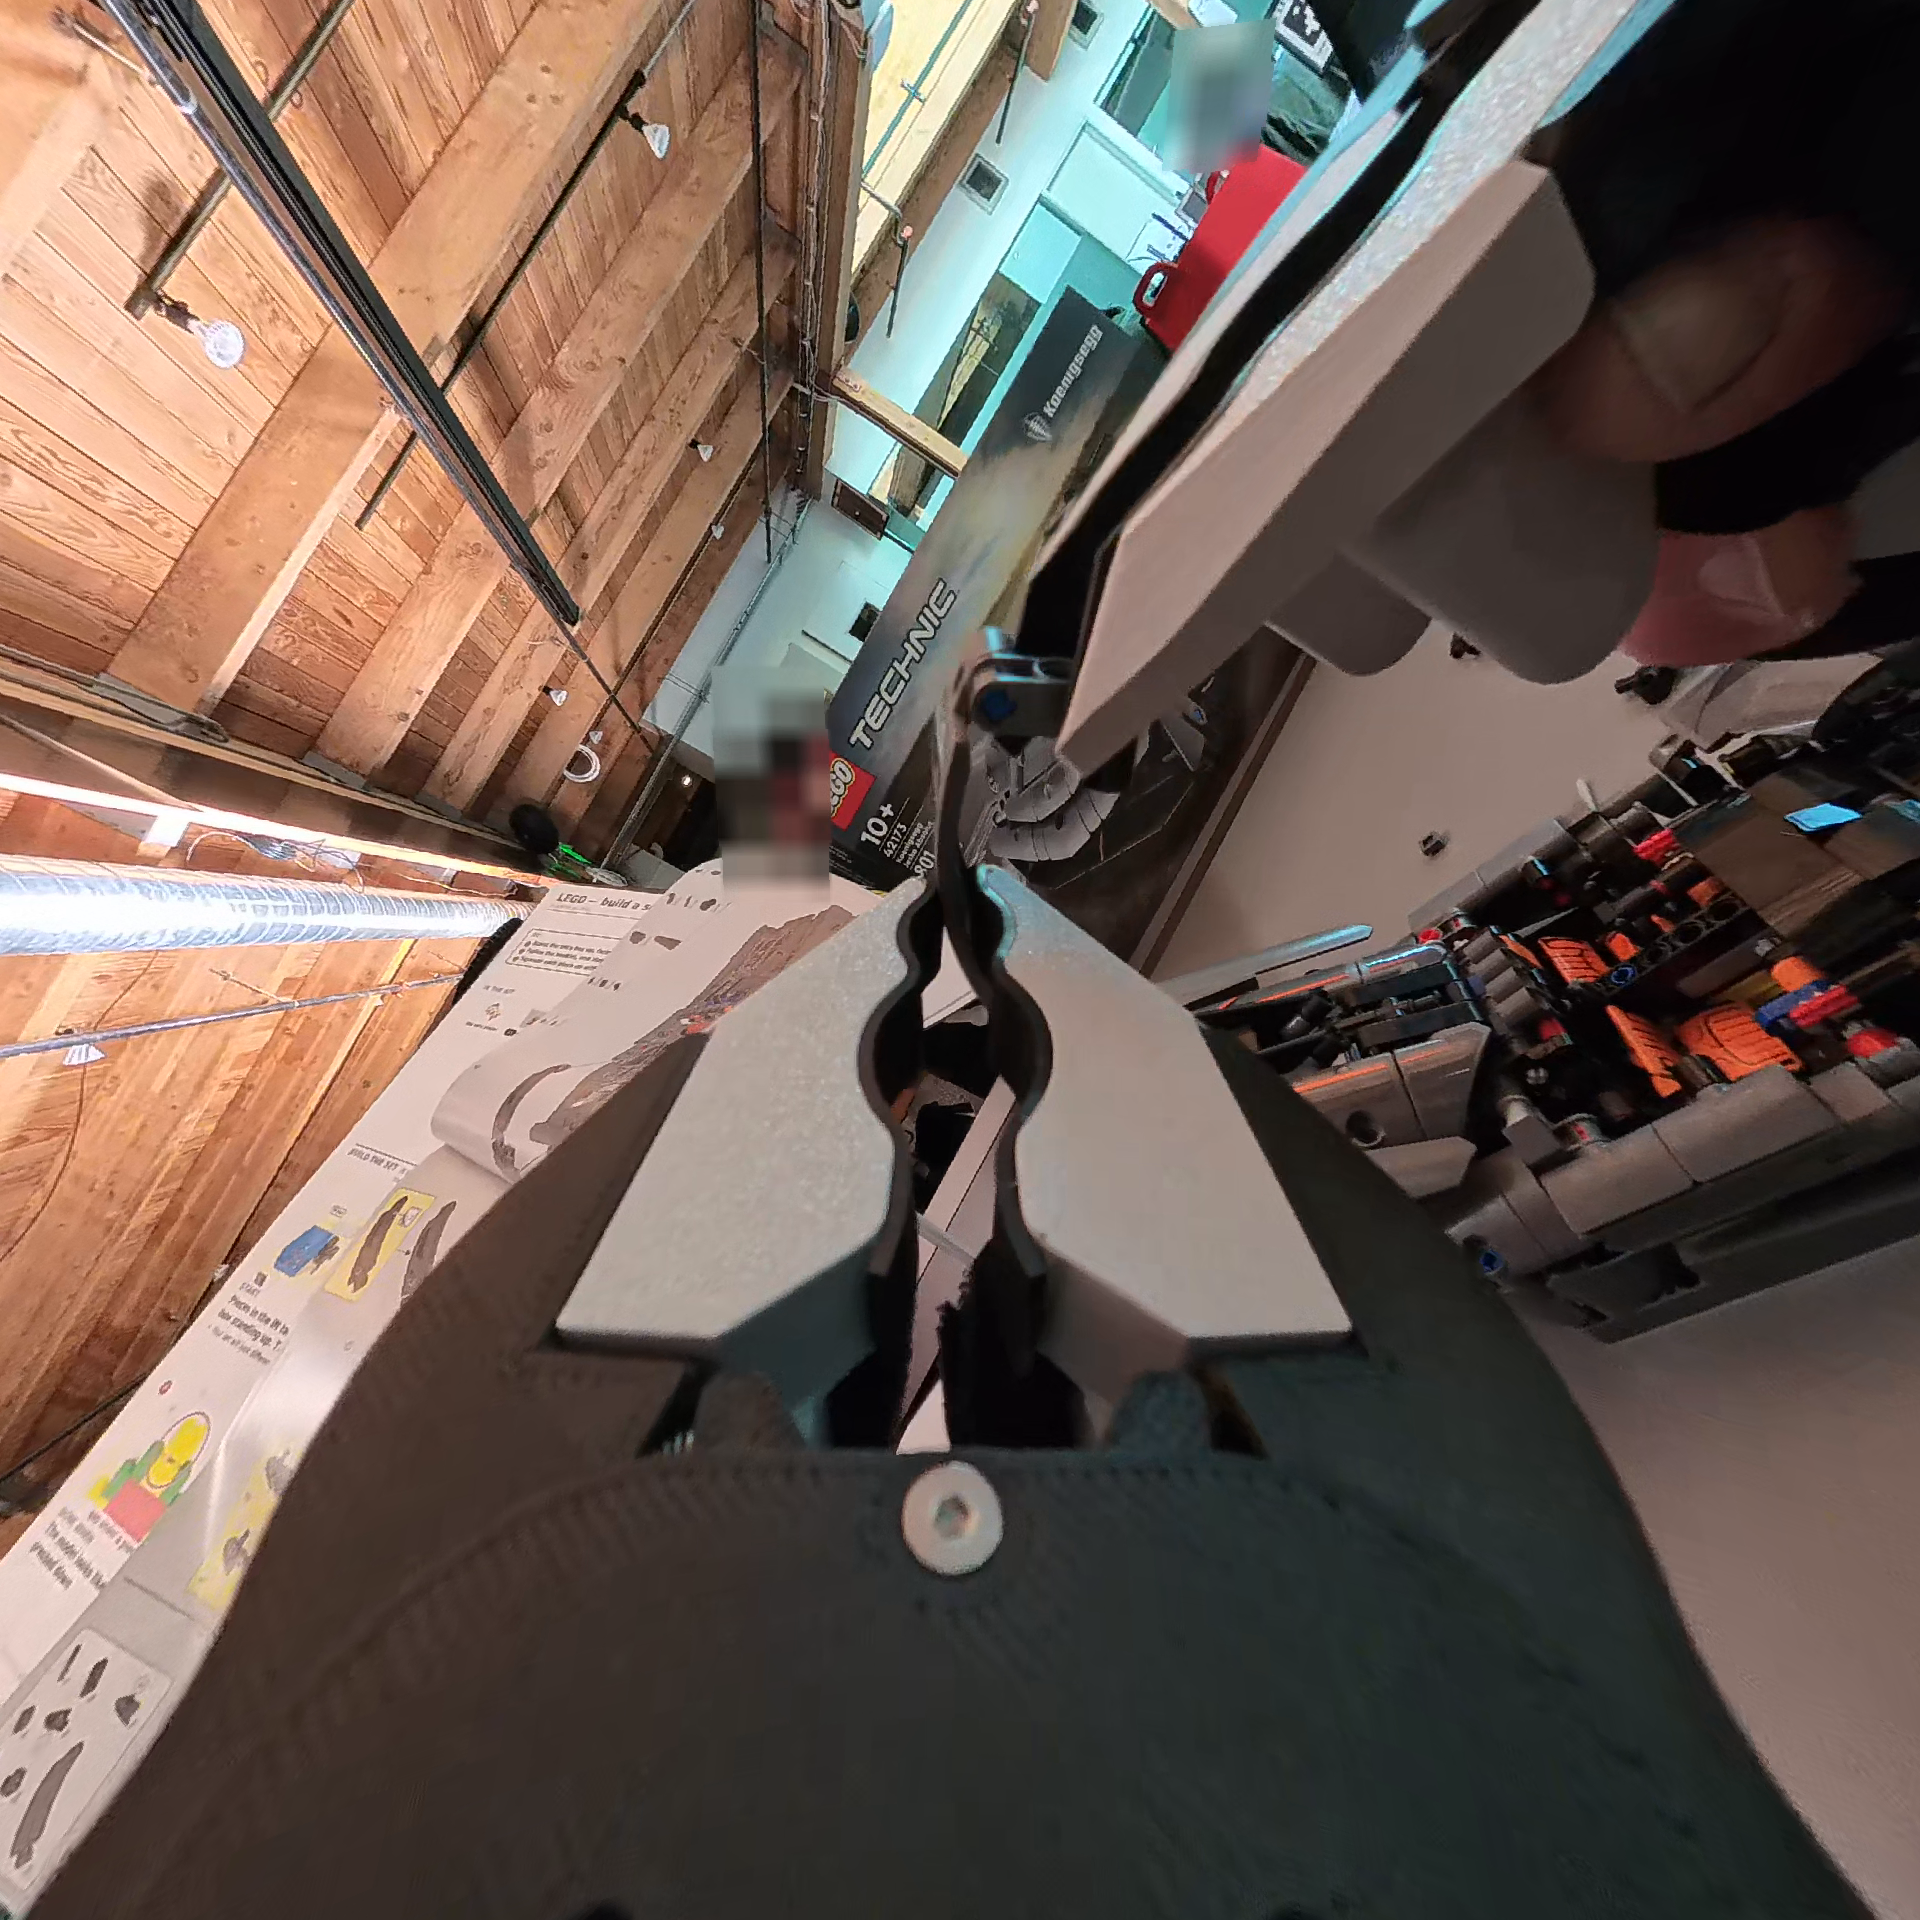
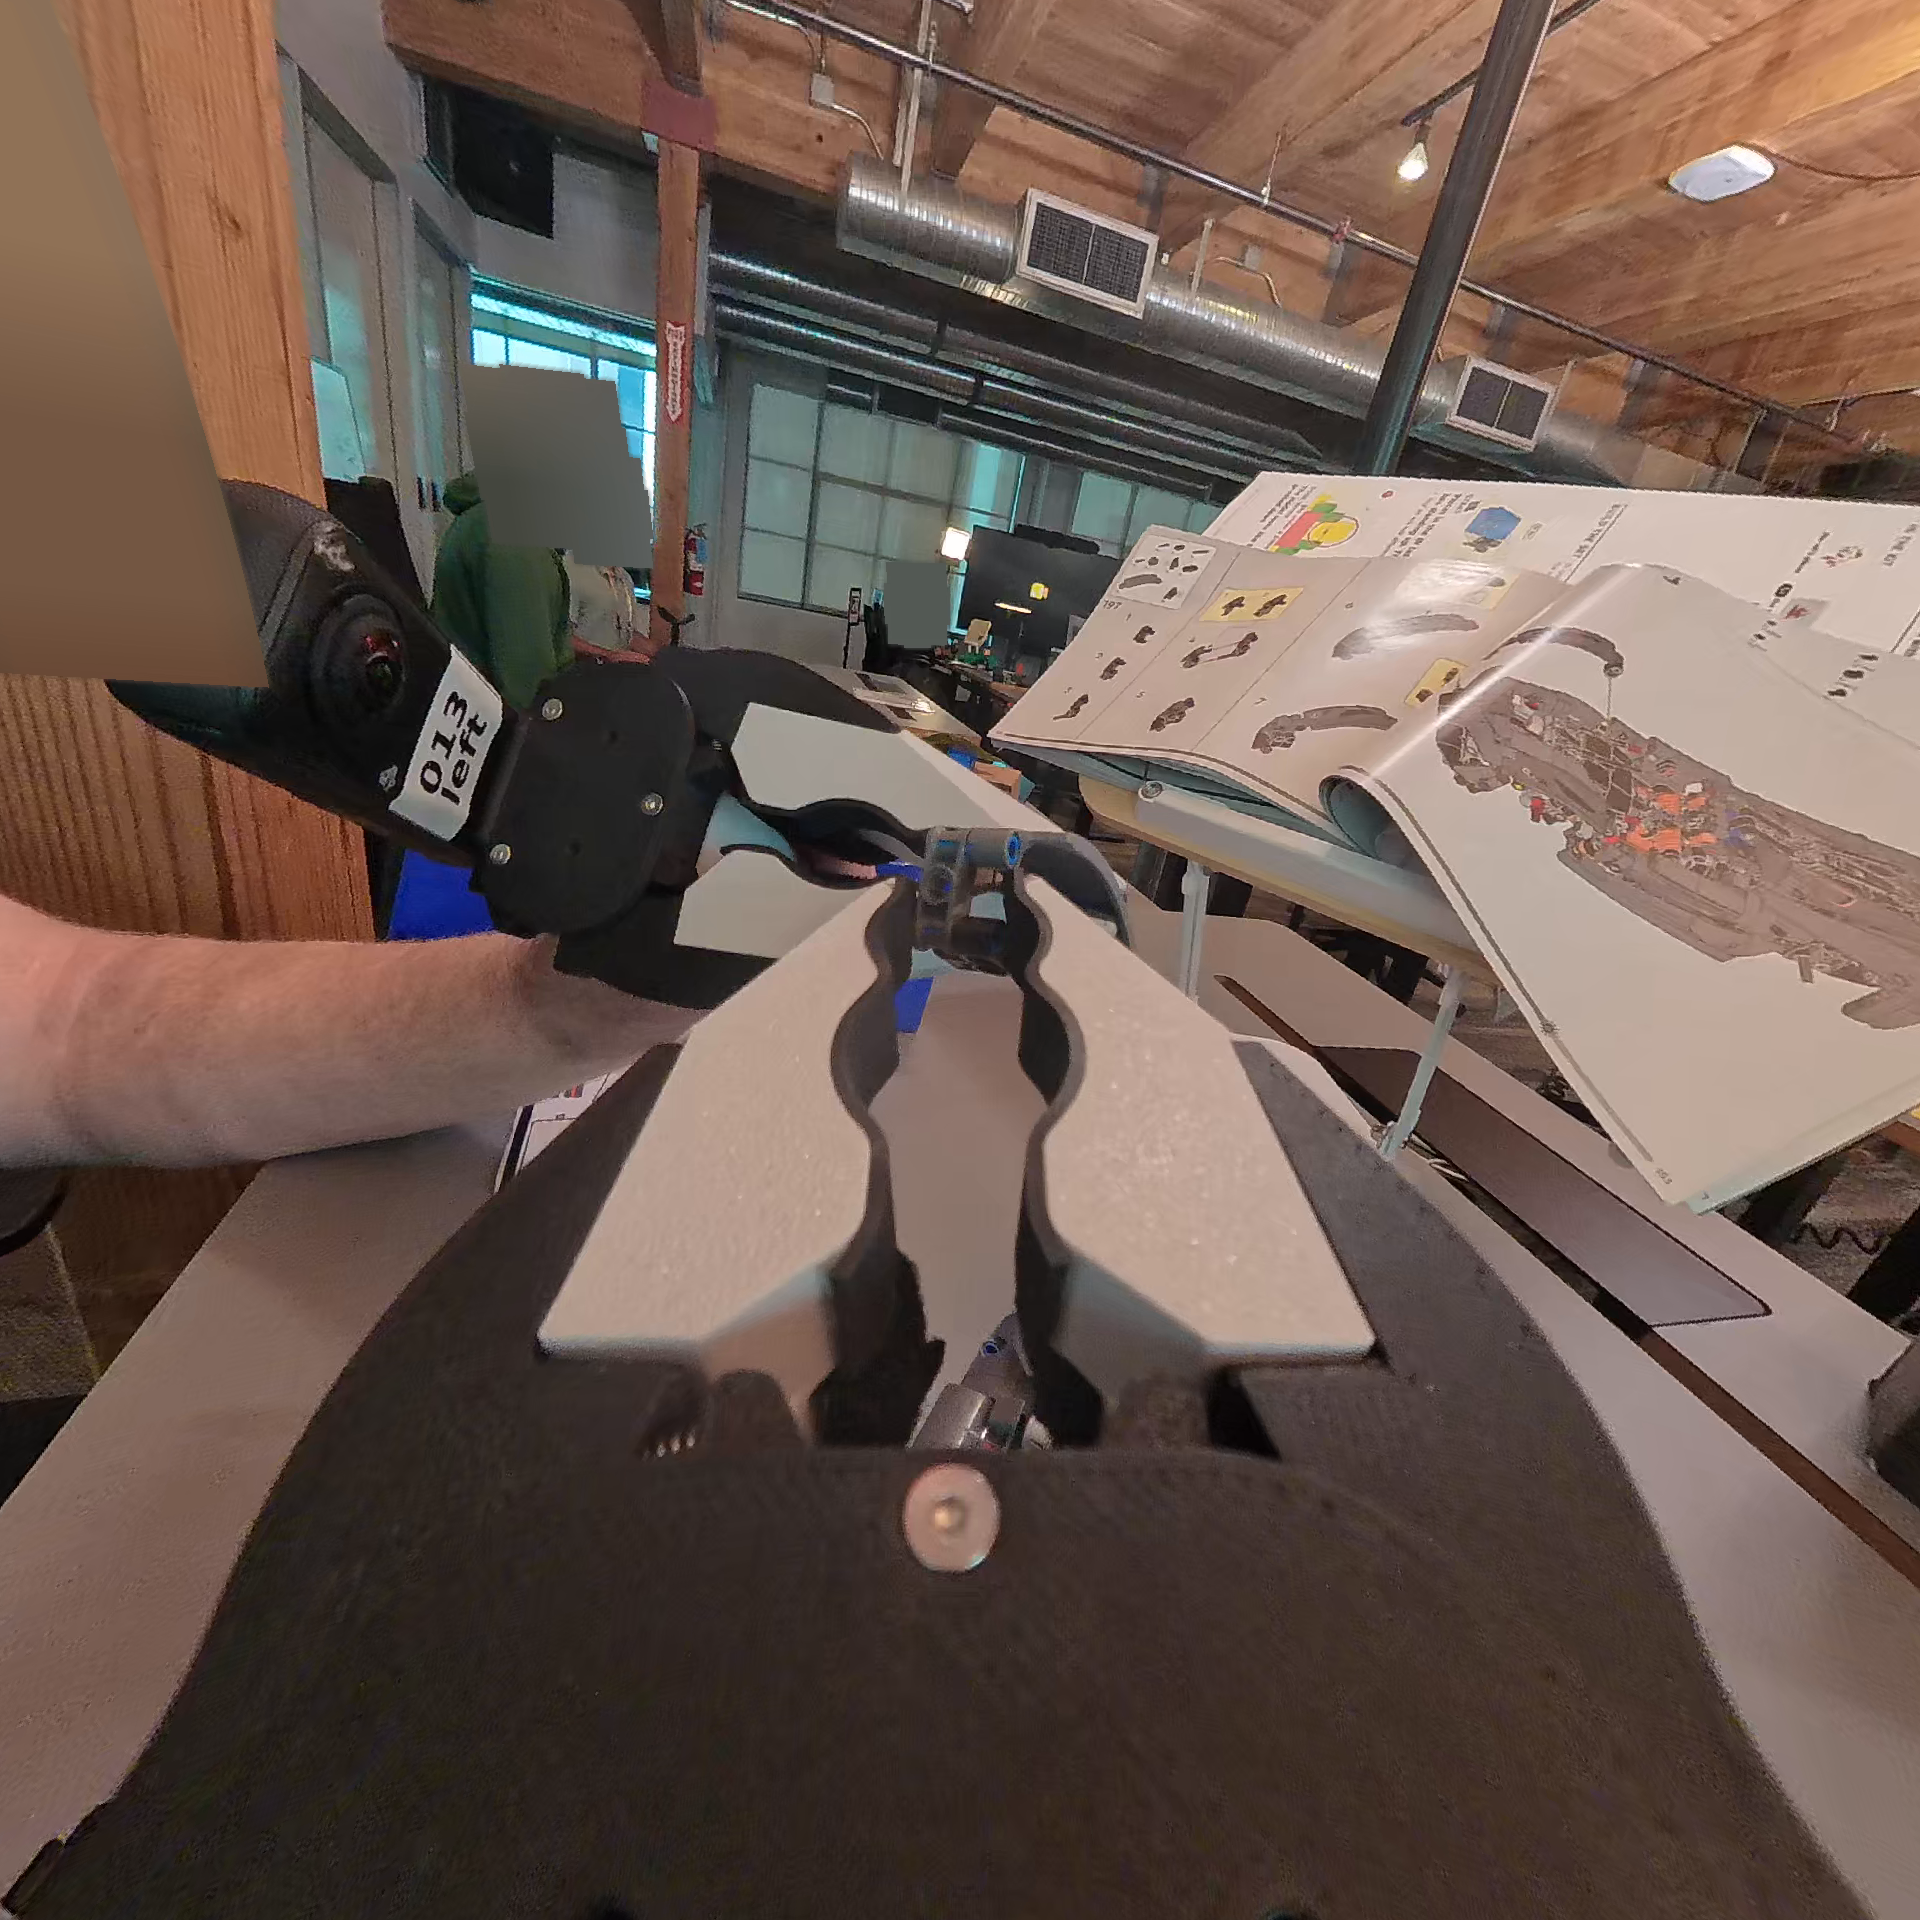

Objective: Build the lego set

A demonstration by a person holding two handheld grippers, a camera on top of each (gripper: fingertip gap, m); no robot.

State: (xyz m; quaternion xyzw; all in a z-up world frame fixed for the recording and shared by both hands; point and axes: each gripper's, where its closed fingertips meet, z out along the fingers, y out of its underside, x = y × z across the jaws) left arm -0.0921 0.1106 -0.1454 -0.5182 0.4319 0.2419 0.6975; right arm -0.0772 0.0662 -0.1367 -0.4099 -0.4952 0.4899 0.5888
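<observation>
My left gripper (image 1: 951,902) is shut on the thin edge of a dark curved lego panel (image 1: 958,800), held up in the air. At the panel's far end sits a small grey connector with blue pins (image 1: 1003,694). My right gripper (image 2: 956,902) is shut on that connector (image 2: 961,868). It comes in from the upper right in the left wrist view (image 1: 1029,722). The left gripper (image 2: 899,864) reaches in from the left in the right wrist view, and the curved panel (image 2: 1091,878) shows just behind the connector. The two grippers' tips almost touch.
The partly built grey, black and orange lego car (image 1: 1621,1049) lies on the white table (image 1: 1714,1507) at right. The set's dark box (image 1: 935,665) stands behind. An open instruction booklet (image 2: 1558,790) rests on a tilted stand. A person's forearm (image 2: 260,1029) holds the left gripper.
</observation>
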